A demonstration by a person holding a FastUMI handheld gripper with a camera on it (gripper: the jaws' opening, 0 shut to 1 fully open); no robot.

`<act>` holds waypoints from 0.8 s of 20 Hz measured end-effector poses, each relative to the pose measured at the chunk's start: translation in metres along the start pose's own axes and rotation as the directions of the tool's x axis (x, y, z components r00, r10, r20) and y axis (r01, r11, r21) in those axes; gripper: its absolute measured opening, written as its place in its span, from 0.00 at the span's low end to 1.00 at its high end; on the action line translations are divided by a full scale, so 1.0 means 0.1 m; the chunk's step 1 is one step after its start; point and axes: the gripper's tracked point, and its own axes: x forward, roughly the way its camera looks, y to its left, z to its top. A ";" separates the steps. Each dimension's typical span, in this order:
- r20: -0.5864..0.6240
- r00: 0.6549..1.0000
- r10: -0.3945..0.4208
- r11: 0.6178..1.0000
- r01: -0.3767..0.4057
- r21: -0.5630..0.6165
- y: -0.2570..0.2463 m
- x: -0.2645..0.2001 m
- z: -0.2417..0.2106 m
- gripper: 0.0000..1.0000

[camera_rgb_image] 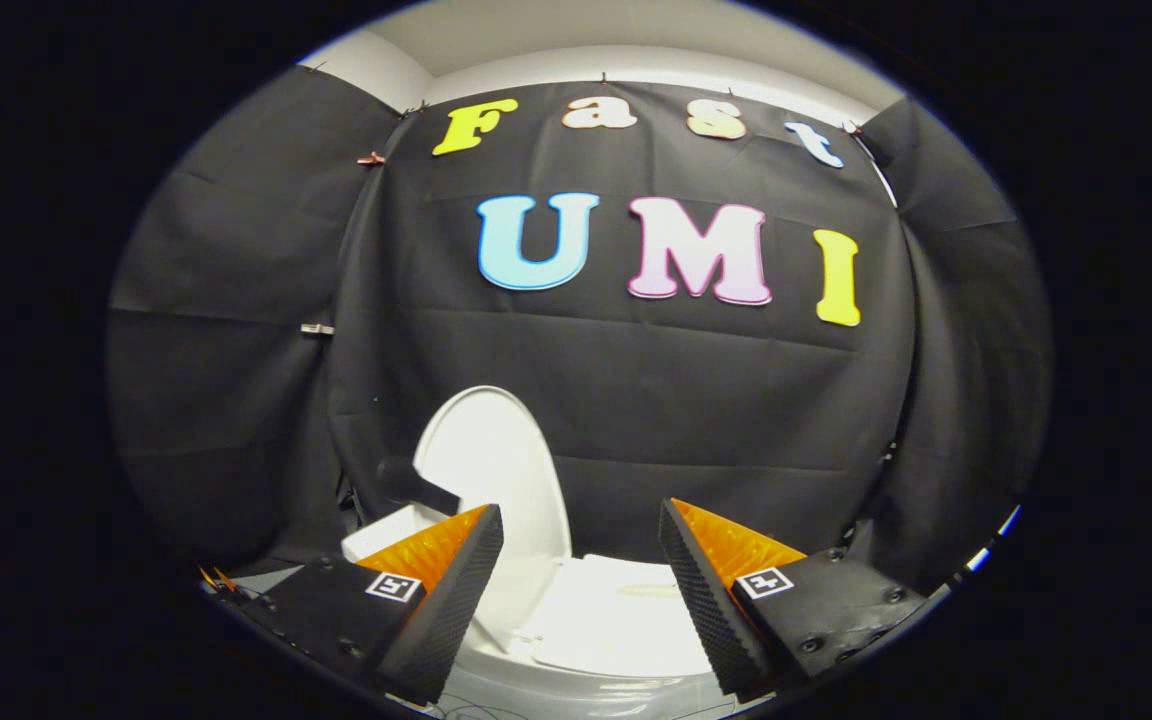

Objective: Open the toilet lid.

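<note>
The white toilet lid [491,470] stands raised, an oval panel tilted up just beyond my left finger [446,590]. Below it, the white toilet body [616,620] lies between and under both fingers. My gripper [581,510] is open and wide apart, held above the toilet with nothing between its fingers. Neither finger touches the lid. The left finger hides the lid's lower left part.
Black cloth walls [636,400] close the booth behind and on both sides of the toilet. A dark rounded object [414,484] sticks out beside the lid's left edge, above a white boxy part [386,535]. A strip of pale floor [256,578] shows at the lower left.
</note>
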 end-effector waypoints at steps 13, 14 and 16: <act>0.000 0.986 -0.166 0.982 0.165 0.091 -1.65 -0.33 -0.63 0.98; -0.008 0.985 -0.171 0.981 0.171 0.087 -1.68 -0.33 -0.68 0.99; -0.007 0.986 -0.166 0.984 0.166 0.070 -1.68 -0.35 -0.71 0.99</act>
